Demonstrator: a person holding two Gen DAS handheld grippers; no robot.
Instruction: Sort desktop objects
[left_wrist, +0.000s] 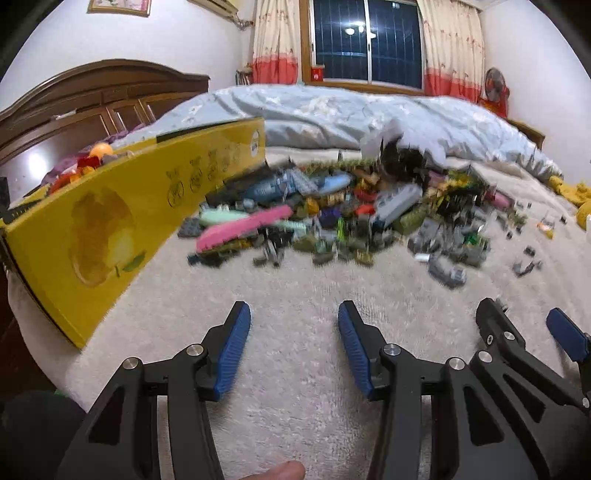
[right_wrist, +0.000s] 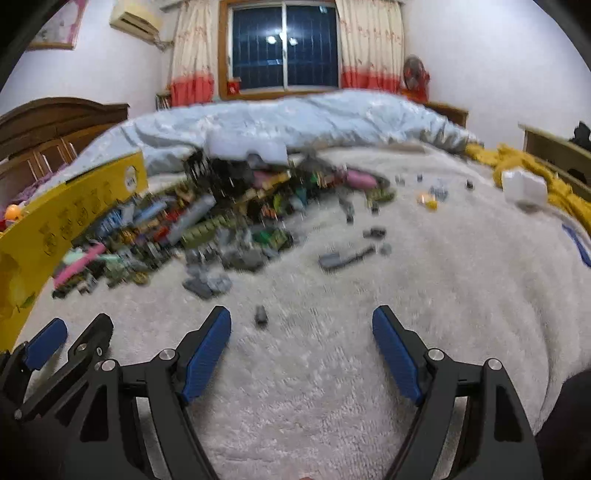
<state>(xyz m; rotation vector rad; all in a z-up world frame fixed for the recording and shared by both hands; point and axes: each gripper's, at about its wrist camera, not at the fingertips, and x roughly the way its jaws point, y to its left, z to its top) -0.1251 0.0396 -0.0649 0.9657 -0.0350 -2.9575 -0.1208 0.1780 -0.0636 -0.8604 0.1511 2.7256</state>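
Left wrist view: sorting barely begun, both tools empty.
At 9 o'clock the yellow box (left_wrist: 110, 221) holds a few bright pieces; at 12 the brick pile (left_wrist: 332, 218) sprawls unsorted on the bed (left_wrist: 295, 332). Left hand-held gripper (left_wrist: 294, 314) and right hand-held gripper (right_wrist: 301, 319) hover spread, pinching nothing; a stray grey piece (right_wrist: 261, 315) lies ahead.

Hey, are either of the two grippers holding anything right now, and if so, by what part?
Nothing is held. The left gripper and the right gripper both stand open, hovering over the white fluffy blanket, short of the pile of small plastic building bricks.
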